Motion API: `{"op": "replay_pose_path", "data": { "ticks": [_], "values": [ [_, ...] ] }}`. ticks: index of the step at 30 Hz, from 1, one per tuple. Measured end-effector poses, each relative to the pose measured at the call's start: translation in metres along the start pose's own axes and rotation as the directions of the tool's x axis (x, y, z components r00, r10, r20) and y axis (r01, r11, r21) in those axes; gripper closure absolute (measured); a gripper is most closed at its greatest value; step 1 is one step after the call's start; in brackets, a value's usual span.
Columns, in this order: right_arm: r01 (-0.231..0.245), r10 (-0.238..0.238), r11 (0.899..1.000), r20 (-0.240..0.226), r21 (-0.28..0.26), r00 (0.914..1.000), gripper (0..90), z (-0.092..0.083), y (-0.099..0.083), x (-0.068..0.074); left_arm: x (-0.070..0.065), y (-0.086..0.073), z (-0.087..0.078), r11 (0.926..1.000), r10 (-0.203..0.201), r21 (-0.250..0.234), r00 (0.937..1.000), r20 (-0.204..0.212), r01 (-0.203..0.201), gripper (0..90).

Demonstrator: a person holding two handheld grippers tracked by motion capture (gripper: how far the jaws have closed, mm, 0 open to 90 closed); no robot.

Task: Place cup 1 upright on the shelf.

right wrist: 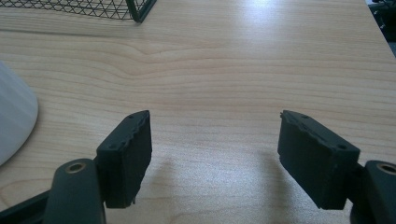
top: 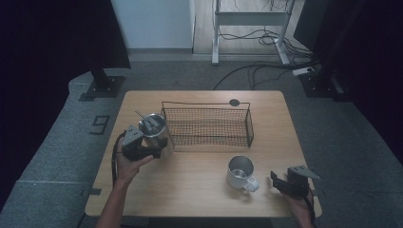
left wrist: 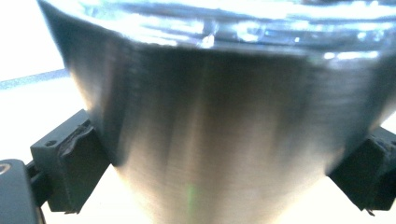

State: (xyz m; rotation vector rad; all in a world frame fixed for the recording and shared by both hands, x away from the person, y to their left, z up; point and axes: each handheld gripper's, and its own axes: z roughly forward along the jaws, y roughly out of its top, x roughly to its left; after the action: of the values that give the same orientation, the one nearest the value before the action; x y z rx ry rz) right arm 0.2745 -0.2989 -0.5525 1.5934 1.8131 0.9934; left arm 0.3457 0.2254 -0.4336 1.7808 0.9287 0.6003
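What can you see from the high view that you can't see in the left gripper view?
High view alone: the wire basket in the middle of the table, the mug with a handle near the right gripper, whose jaws stand open, and utensils sticking up inside the steel cup. Left gripper view alone: a close look at the black pads pressing each side of the cup's shiny wall. Both share: that steel cup, clamped in the left gripper.
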Motion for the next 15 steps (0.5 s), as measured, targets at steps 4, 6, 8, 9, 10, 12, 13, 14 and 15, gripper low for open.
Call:
{"op": "replay_pose_path", "data": {
  "ticks": [4, 6, 8, 9, 10, 12, 13, 14, 15],
  "values": [
    [0.000, 0.000, 1.000, 0.000, 0.003, 1.0000, 25.7, 0.0004, 0.0001, 0.0000, 0.0003, 0.0020, 0.0013, 1.0000, -0.001, -0.003, 1.0000, 0.000, 0.001, 4.4],
    [0.001, -0.001, 1.000, 0.000, 0.003, 1.0000, 25.7, 0.0009, 0.0002, 0.0003, 0.0005, 0.0036, 0.0029, 1.0000, -0.003, -0.001, 1.0000, -0.004, 0.003, 4.4],
    [0.004, -0.004, 1.000, 0.000, 0.007, 1.0000, 25.7, 0.0014, 0.0007, 0.0004, 0.0009, 0.0048, 0.0042, 1.0000, -0.005, 0.000, 1.0000, -0.004, 0.005, 4.4],
    [0.004, -0.004, 1.000, 0.001, 0.009, 1.0000, 25.7, 0.0017, 0.0009, 0.0008, 0.0010, 0.0057, 0.0052, 1.0000, -0.008, 0.000, 1.0000, 0.000, 0.008, 4.4],
    [0.005, -0.005, 1.000, 0.001, 0.010, 1.0000, 25.6, 0.0021, 0.0011, 0.0012, 0.0012, 0.0062, 0.0057, 1.0000, -0.006, 0.003, 1.0000, 0.002, 0.006, 4.4],
    [0.008, -0.008, 1.000, 0.002, 0.013, 1.0000, 25.6, 0.0026, 0.0012, 0.0016, 0.0012, 0.0077, 0.0071, 1.0000, -0.005, 0.003, 1.0000, 0.004, 0.005, 4.4],
    [0.006, -0.006, 1.000, 0.003, 0.014, 1.0000, 25.6, 0.0026, 0.0013, 0.0015, 0.0014, 0.0090, 0.0083, 1.0000, -0.006, 0.003, 1.0000, 0.007, 0.006, 4.4],
    [0.006, -0.006, 1.000, 0.003, 0.014, 1.0000, 25.6, 0.0026, 0.0013, 0.0015, 0.0014, 0.0090, 0.0083, 1.0000, -0.006, 0.003, 1.0000, 0.007, 0.006, 4.4],
    [0.003, -0.003, 1.000, 0.002, 0.013, 1.0000, 25.6, 0.0026, 0.0013, 0.0014, 0.0014, 0.0096, 0.0088, 1.0000, -0.007, 0.003, 0.9999, 0.008, 0.007, 4.4]
  ]
}}
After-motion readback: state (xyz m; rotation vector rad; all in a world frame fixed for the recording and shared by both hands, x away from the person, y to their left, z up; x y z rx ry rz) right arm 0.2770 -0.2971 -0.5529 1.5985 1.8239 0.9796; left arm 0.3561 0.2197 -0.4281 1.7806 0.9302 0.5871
